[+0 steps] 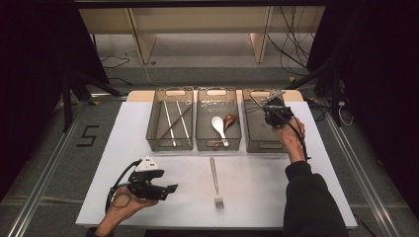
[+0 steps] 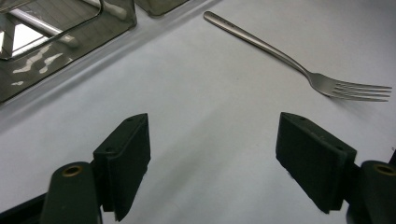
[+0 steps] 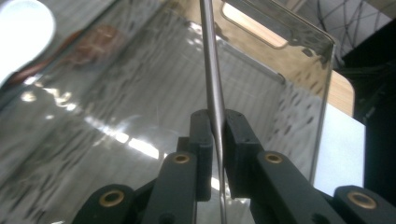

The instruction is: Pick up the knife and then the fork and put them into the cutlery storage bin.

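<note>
High view is showing the left hand-held gripper (image 1: 170, 188) idling spread and empty low on the white surface (image 1: 257, 182), a fork (image 1: 216, 180) lying just beside it. Farther off, the right hand-held gripper (image 3: 215, 140) is pinching a slim metal utensil (image 3: 211, 70) by its handle over the right-hand tray (image 1: 253, 140). I'd be lowering it flat, lengthwise, well inside the walls before letting go. Spoons (image 1: 220, 126) are sitting in the middle tray (image 1: 200, 143).
</note>
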